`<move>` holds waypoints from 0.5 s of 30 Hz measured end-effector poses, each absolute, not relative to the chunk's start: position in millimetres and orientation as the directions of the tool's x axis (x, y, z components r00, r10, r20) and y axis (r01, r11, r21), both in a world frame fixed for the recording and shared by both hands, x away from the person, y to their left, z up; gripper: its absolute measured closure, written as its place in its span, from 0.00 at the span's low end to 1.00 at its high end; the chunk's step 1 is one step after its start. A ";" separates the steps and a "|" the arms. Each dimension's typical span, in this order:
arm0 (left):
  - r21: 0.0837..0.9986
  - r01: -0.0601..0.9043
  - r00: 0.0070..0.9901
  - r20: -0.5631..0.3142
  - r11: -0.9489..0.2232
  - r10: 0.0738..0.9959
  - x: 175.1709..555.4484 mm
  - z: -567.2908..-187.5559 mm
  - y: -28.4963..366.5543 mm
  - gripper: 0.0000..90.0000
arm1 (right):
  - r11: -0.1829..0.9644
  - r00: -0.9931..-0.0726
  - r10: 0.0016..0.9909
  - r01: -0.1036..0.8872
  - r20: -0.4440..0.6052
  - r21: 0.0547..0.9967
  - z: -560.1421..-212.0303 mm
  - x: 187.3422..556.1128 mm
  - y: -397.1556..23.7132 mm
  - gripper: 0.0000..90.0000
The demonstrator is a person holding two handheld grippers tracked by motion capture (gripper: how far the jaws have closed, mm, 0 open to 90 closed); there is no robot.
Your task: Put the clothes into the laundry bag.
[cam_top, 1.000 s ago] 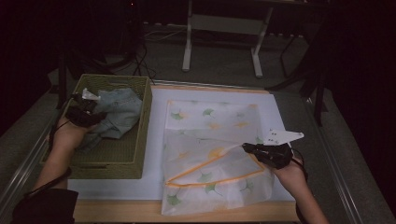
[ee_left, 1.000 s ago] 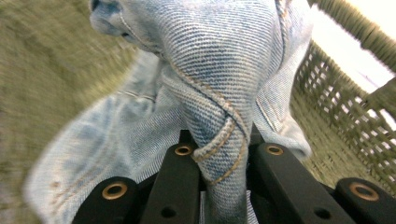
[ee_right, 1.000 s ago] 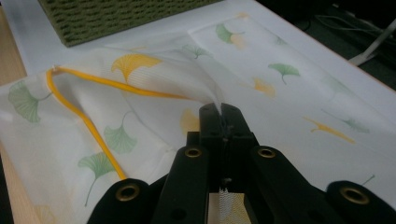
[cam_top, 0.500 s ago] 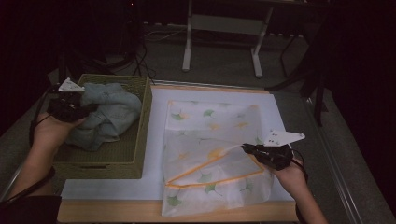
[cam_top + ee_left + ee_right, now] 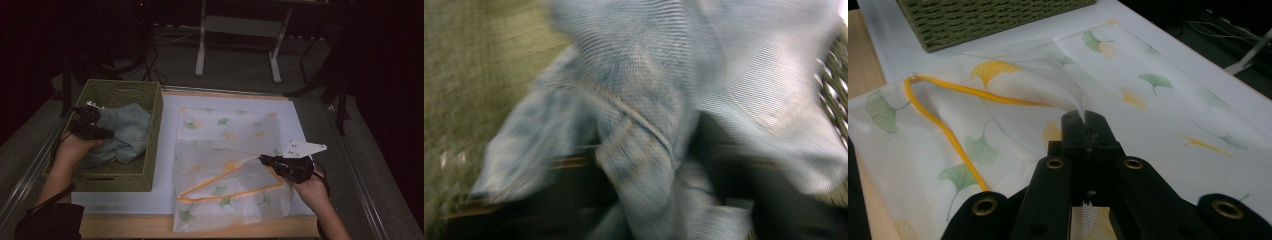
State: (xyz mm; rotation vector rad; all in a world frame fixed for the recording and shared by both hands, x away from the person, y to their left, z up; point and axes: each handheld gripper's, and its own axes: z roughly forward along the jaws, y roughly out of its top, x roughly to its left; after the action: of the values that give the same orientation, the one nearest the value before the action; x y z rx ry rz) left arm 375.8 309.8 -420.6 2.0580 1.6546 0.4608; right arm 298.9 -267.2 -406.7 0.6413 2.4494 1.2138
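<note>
White table: mesh bag lies lengthwise, orange-rimmed mouth toward the person.

Room dark, light falling mainly on the table, wood-edged with a white top; grey floor beyond its far edge; a white-legged stand behind the table; black cables trail on the floor left of that stand.
</note>
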 end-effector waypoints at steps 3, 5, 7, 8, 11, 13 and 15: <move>0.542 0.837 0.137 -0.077 -0.074 0.988 377.5 -409.5 312.8 0.13 | 0.534 -0.845 0.528 0.247 -0.090 0.808 -407.2 300.0 -266.8 0.99; 0.512 0.858 0.081 -0.061 -0.038 0.995 383.0 -411.6 317.4 0.07 | 0.535 -0.844 0.528 0.246 -0.093 0.809 -408.0 299.5 -265.3 0.99; 0.472 0.881 0.045 -0.053 -0.015 0.998 389.5 -420.7 322.0 0.05 | 0.537 -0.846 0.524 0.239 -0.098 0.809 -409.2 298.2 -263.3 0.99; 0.452 0.892 0.018 -0.042 0.003 0.999 392.9 -427.1 324.5 0.03 | 0.542 -0.847 0.522 0.238 -0.101 0.806 -409.6 297.7 -262.7 0.99; 0.378 0.926 0.013 -0.105 0.028 0.994 401.2 -448.8 326.2 0.02 | 0.547 -0.849 0.520 0.241 -0.099 0.801 -410.9 297.3 -262.6 0.99; 0.345 0.938 0.029 -0.149 0.024 0.988 406.0 -458.3 321.5 0.02 | 0.549 -0.849 0.519 0.243 -0.099 0.800 -411.1 297.8 -263.8 0.99; 0.312 0.949 0.036 -0.206 0.031 0.978 412.8 -465.9 315.2 0.02 | 0.551 -0.848 0.521 0.248 -0.096 0.797 -411.4 299.9 -265.8 0.99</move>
State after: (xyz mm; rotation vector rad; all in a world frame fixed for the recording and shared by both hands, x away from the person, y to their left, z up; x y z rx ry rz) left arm 412.8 315.2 -465.9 1.9571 1.9517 0.1070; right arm 299.9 -265.8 -411.4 0.6333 2.4682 1.1939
